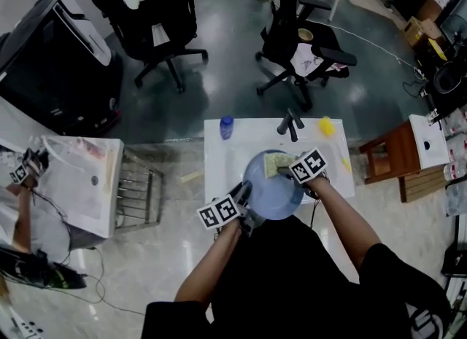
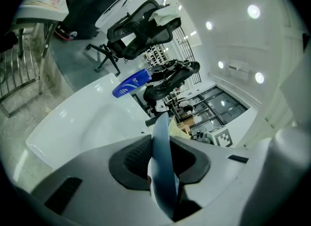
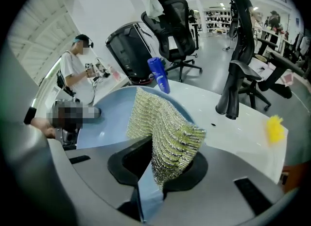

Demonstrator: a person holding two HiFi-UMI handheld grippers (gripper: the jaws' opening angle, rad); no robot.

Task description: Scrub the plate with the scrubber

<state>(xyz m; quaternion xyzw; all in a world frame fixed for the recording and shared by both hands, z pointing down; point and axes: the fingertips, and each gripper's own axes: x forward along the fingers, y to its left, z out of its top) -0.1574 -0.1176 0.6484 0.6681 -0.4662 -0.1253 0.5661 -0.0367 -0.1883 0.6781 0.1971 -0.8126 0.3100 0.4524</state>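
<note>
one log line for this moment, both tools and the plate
left tool: shut on plate rim | right tool: shut on scrubber, against plate | plate: held over sink

1. A white basin [image 1: 219, 162] sat on a pale marbled floor, with a black faucet [image 1: 290, 125] at the middle of its far rim.
2. A blue bottle [image 1: 227, 127] stood on that rim left of the faucet; a small yellow object [image 1: 327, 126] lay to its right.
3. Two black office chairs [image 1: 157, 17] [image 1: 299, 39] stood beyond on the dark glossy floor.
4. A brown wooden stool [image 1: 390, 155] stood right of the basin.
5. A metal rack [image 1: 139, 192] stood between the basin and a second white basin [image 1: 87, 177] at the left, where another person [image 1: 22, 221] worked.
</note>
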